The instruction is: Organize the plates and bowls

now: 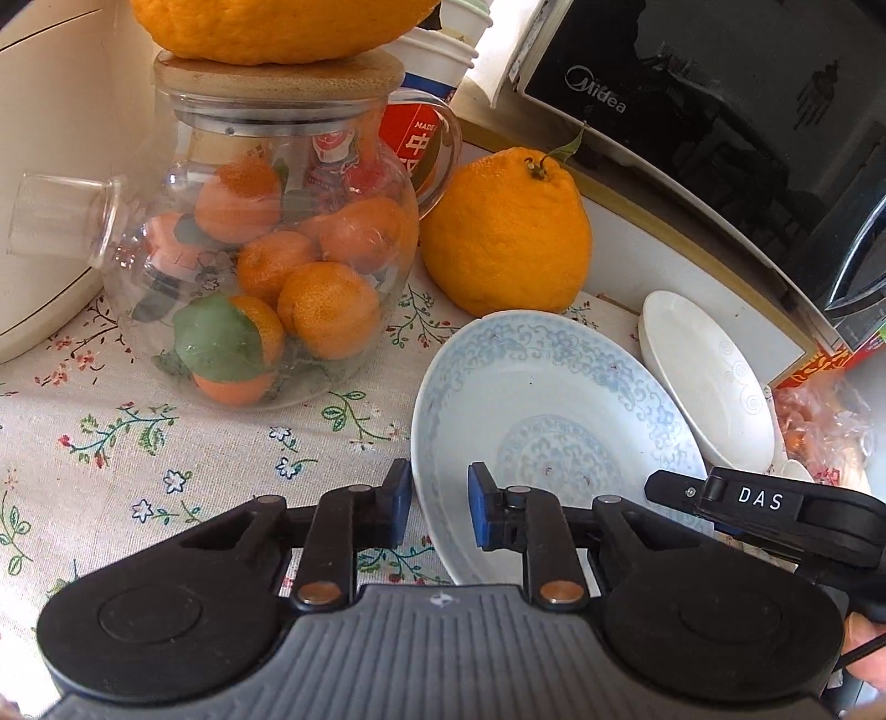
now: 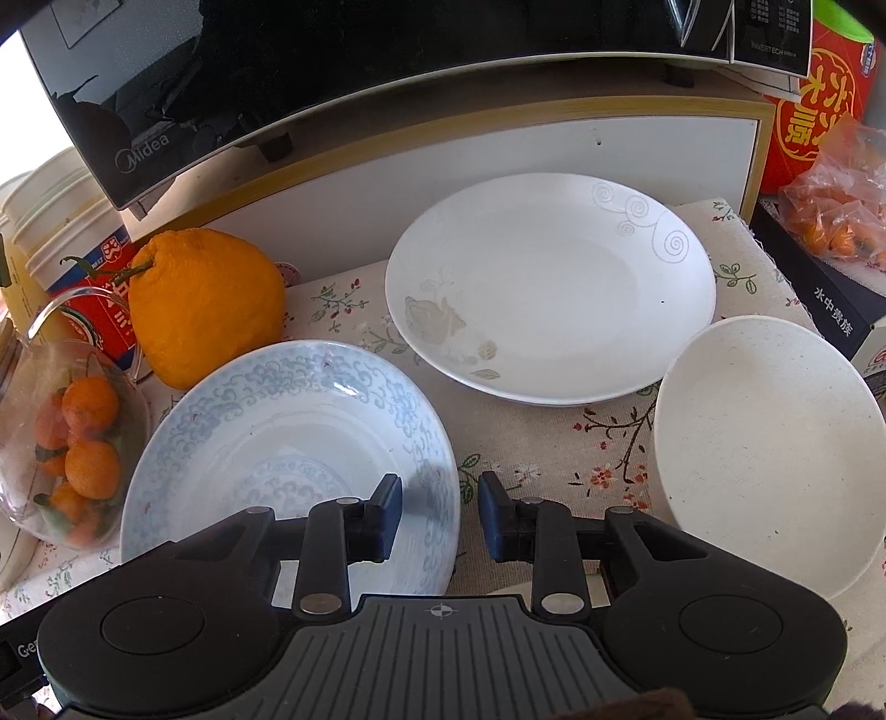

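Blue-patterned plate (image 1: 554,421): both rims sit between narrowly open pads of left hand-held gripper (image 1: 439,507) and right hand-held gripper (image 2: 440,515)

Both wrist cameras sit close above the floral tablecloth (image 1: 166,443), angled steeply down along their fingers. The left faces the glass jar (image 1: 266,266); the right faces the microwave (image 2: 277,83). Both share the blue-patterned plate (image 1: 554,432) and, apparently, the same large citrus (image 2: 205,304).

Big orange (image 1: 277,22) cut off above
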Demonstrator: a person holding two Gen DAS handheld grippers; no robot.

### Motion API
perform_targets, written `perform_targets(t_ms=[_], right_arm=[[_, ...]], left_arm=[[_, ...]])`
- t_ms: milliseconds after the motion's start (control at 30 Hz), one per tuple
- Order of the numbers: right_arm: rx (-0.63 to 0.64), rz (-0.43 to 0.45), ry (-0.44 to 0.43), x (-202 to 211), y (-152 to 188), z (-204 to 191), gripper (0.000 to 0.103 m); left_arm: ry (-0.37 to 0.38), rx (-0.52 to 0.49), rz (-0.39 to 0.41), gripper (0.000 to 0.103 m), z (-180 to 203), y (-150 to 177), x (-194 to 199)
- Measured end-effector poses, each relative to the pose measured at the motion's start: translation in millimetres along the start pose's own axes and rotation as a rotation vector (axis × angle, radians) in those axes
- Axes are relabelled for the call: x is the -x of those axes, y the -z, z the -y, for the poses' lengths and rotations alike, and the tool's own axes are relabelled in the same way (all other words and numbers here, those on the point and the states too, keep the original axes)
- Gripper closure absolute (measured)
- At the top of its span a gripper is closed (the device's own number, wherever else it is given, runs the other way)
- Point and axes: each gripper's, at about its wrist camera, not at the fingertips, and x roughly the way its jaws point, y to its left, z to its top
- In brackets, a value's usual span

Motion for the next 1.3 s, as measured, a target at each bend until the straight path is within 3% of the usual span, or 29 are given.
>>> perform_targets(t_ms=[100,300,1300], right_arm=[[0.001,0.002,-0.010,-0.1,0.3,-1.4,0.082],[0.004,0.013,-0.009,-0.2,1.3,-2.8,0.081],[-0.044,0.030,-0.062,19.9,-2.5,-0.7,0.091]], left_arm=[[-0.009,-0.014,0.006,0.084,2.3,0.5,-2.4],[-0.001,-0.019,0.010,0.084,0.7,0.0,-3.0],[-0.004,0.020,0.006,0.089,-7.4,-4.1,15.0]])
